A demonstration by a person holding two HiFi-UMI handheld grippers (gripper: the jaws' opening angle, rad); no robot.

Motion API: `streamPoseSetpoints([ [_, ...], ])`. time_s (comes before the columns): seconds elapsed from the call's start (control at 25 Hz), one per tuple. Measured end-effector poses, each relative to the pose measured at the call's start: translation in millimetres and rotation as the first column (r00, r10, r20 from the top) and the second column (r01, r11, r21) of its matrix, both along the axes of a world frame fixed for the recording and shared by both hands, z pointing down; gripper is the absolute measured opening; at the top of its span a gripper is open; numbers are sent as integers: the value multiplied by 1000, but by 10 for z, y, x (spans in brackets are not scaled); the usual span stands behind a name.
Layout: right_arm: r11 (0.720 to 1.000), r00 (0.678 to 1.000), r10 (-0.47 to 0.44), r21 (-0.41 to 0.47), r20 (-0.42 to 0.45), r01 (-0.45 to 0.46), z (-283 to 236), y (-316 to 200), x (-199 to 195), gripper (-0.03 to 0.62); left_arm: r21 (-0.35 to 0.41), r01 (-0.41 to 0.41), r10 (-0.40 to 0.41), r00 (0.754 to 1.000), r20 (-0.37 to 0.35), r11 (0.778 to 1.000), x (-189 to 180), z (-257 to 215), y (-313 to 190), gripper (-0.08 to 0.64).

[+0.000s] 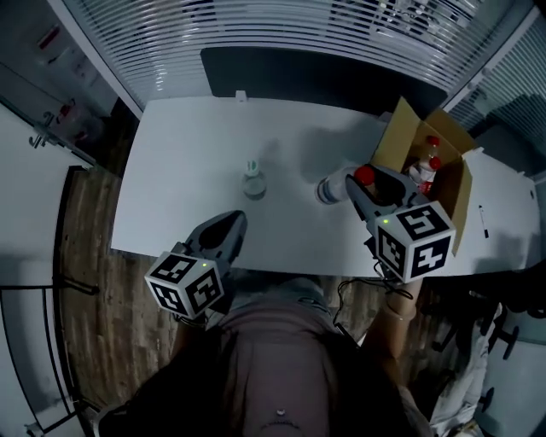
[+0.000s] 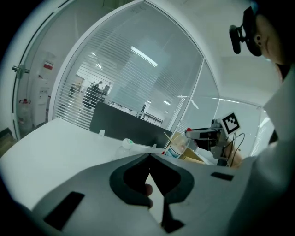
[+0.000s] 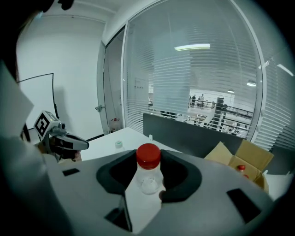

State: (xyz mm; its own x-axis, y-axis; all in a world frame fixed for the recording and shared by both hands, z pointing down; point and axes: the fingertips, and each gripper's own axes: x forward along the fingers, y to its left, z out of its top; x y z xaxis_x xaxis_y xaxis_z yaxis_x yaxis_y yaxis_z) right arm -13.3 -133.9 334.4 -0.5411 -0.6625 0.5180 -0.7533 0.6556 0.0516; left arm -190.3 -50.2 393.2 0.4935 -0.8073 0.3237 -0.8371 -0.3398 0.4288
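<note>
Status by station, read from all three views. Locate right gripper [image 3: 148, 156] above the near right part of white table [image 1: 188, 171], just beside the open flaps of cardboard box [image 1: 397, 141]. Confirm jaws closed round the neck of clear bottle [image 3: 148, 177], with red cap up between the pads in the right gripper view and body slanting away to the left in the head view. Note position: clear of the table, outside the box. Count two further red-capped bottles [image 1: 426, 166] upright inside the box. Locate left gripper [image 2: 150, 159] low at the near table edge, well apart from the box. Confirm jaws fully together at the tips, nothing between them. Find small bottle [image 1: 254, 182], pale cap, upright and alone near the table middle, ahead of the left gripper and apart from it, touched by neither gripper. Judge progress as partial: two bottles boxed, one gripped in the air next to the box, one small bottle out on the table. Direction of travel, into or out of the box: not determinable from these views. Treat as outstanding, on this evidence, the gripped bottle, at rest nowhere, and the small bottle, unhandled. Disregard dark partition [image 1: 324, 77] along the far table edge and slatted glass wall [image 1: 281, 26] behind it.
</note>
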Motion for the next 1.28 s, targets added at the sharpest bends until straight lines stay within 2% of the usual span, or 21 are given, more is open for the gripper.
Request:
streamPoseSetpoints([
  [0.24,997,998,-70,-37,-1,70,174,-87,-215,170,-3,78,-78,997,4,997,-145,15,55,8],
  [0.56,990,993,-117,-84,-30,114,501,-199,-416,170,-7,141,-141,990,9,990,-267,27,67,8],
  [1.28,982,988,-136,-145,-70,124,1095,-334,-647,170,-11,171,-170,985,31,985,-392,25,27,8],
])
